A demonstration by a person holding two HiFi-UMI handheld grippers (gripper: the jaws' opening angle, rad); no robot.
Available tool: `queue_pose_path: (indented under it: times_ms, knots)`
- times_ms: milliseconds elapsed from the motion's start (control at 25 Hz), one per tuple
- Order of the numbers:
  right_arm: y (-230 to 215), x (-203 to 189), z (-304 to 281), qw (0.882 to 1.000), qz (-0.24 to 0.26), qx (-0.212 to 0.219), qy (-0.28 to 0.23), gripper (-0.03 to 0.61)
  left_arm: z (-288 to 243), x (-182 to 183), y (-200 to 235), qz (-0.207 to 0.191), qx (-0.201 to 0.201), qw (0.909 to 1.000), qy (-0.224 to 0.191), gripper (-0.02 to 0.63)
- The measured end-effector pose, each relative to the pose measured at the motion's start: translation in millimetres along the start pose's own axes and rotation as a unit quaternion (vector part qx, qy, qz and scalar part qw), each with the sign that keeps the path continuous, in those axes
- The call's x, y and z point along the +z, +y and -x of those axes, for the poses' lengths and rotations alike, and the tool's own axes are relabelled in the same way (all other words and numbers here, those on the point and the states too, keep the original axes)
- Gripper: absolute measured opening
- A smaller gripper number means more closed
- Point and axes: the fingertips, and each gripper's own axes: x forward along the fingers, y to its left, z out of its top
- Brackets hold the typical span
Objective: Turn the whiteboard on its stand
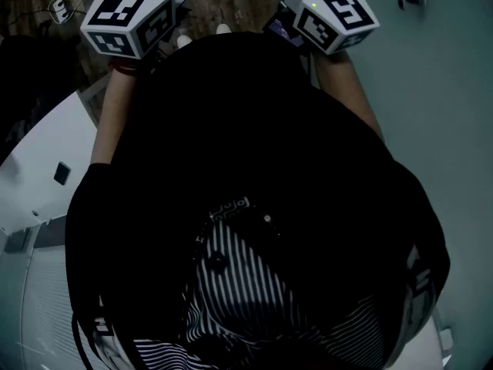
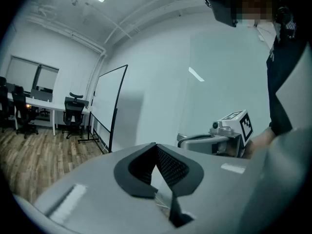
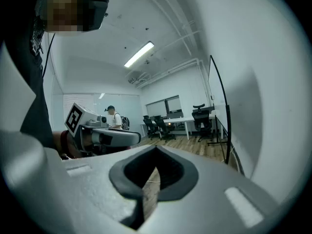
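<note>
No word or number is showing legibly: the left cube (image 1: 127,21) and the right cube (image 1: 339,20) are carrying only black-and-white square markers, and the shirt print (image 1: 231,206) is appearing too blurred to read.

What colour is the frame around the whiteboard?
Black. The whiteboard has a thin dark frame, clearest in the left gripper view.

The whiteboard (image 2: 108,108) is white, framed in black. The marker cubes (image 1: 127,21) carry black squares on white. The floor (image 2: 29,155) is brown wood-grain planks. The person's black top (image 1: 254,129) opens on black-and-white stripes.
</note>
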Motion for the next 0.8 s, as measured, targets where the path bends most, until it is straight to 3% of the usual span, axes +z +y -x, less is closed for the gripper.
queue_pose_path:
  times_ms: [600,680,800]
  knots:
    - [-40.2,-10.5,17.3,1.000,0.003,0.018,0.014,0.002,-57.7,-12.1,-16.6,0.011,-0.022,0.9995,0.019,-0.003]
    - [-53.3,-11.5,25.2,1.000,0.002,0.017,0.010,0.002,-71.0,-13.3,-23.1,-0.011,-0.024,0.9992,0.030,-0.003]
    - [-68.4,-24.6,36.4,1.000,0.012,0.005,0.026,0.002,-77.5,-16.6,-20.1,-0.077,0.005,0.9956,0.054,-0.003]
